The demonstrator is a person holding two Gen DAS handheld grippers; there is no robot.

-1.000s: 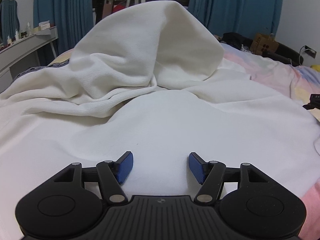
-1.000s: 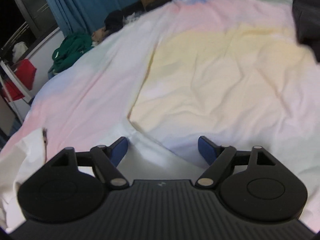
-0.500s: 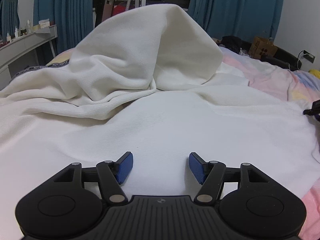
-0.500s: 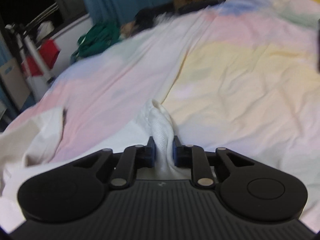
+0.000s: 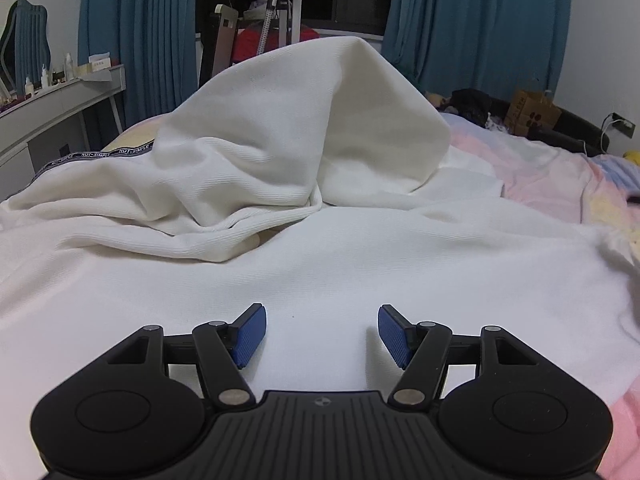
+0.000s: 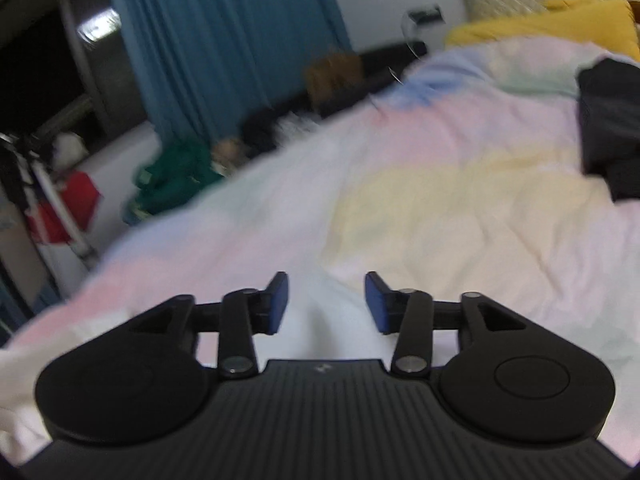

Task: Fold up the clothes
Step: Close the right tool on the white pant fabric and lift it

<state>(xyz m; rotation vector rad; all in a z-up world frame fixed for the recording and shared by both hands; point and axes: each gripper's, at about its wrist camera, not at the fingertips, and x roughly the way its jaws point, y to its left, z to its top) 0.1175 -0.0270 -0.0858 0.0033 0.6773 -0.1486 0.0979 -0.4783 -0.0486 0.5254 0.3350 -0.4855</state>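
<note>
White garment (image 5: 320, 272) spread across the bed, its flat part running away from the left wrist camera and widening out to both sides; no clear long axis can be made out. At the far end a large fold (image 5: 320, 128) stands up in a peak, with a ribbed hem curling under it. A black band with white lettering (image 5: 96, 156) shows at the far left edge; letters too small to read. Left gripper (image 5: 322, 334) low over the flat cloth, blue pads set wide apart, nothing between them. Right gripper (image 6: 326, 304) also spread, pads apart, over a pale strip of white cloth (image 6: 320, 320) that runs under its body; whether the pads touch the cloth cannot be told, as this view is blurred. Beyond it lies the pastel bedcover (image 6: 440, 200), with a dark garment (image 6: 612, 140) cut off at the right edge and a yellow pillow (image 6: 560, 24) behind it
</note>
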